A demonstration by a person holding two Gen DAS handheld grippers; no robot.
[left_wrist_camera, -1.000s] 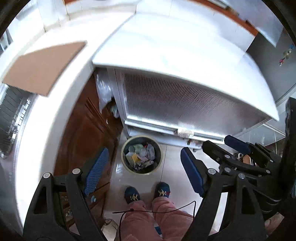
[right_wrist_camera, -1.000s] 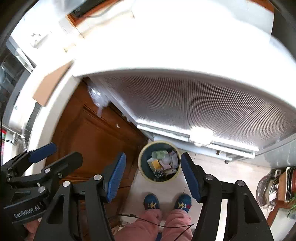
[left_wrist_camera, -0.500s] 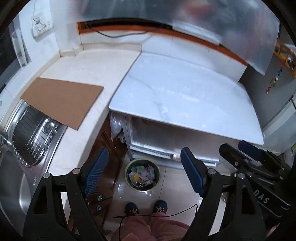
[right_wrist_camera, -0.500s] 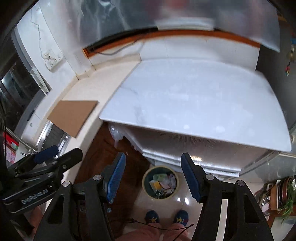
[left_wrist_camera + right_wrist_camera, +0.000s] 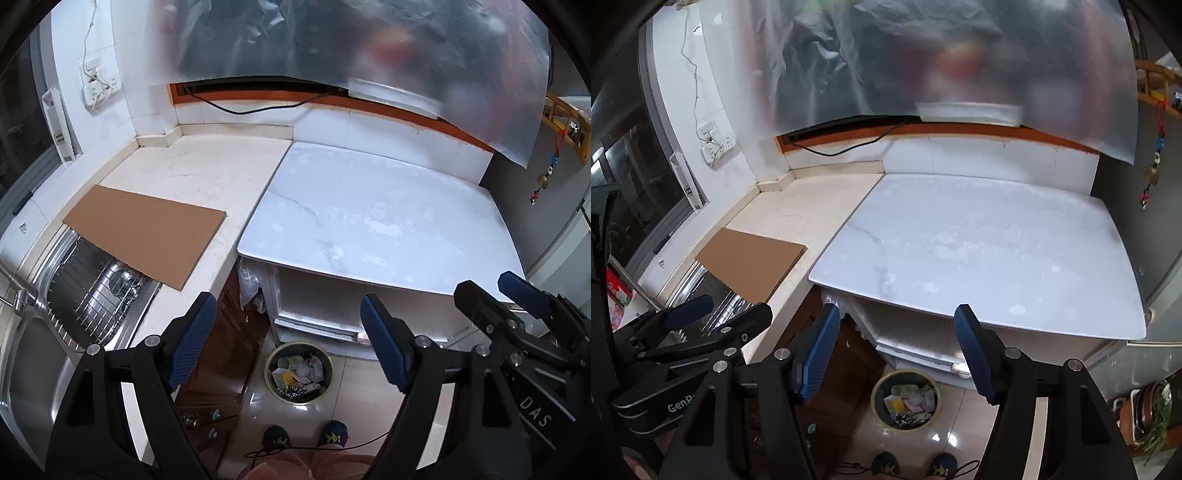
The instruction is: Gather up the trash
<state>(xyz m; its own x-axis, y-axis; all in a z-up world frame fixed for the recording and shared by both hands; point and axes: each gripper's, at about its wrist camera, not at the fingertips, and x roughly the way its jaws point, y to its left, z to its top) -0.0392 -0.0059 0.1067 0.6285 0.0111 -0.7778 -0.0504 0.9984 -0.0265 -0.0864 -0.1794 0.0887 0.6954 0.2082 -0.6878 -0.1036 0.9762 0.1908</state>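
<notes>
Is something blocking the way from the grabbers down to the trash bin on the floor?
Nothing visible does. The trash bin stands uncovered on the floor below both open grippers, the left gripper and right gripper, with only air between. The marble table sits behind it.

both tongs (image 5: 288,343) raised | trash bin (image 5: 299,373) farther below | countertop (image 5: 369,214) revealed

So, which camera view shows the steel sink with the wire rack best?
The left wrist view. There the sink fills the lower left, with its wire rack and part of the cardboard sheet over it. In the right wrist view the left gripper hides most of the sink; only a strip of rack shows.
</notes>
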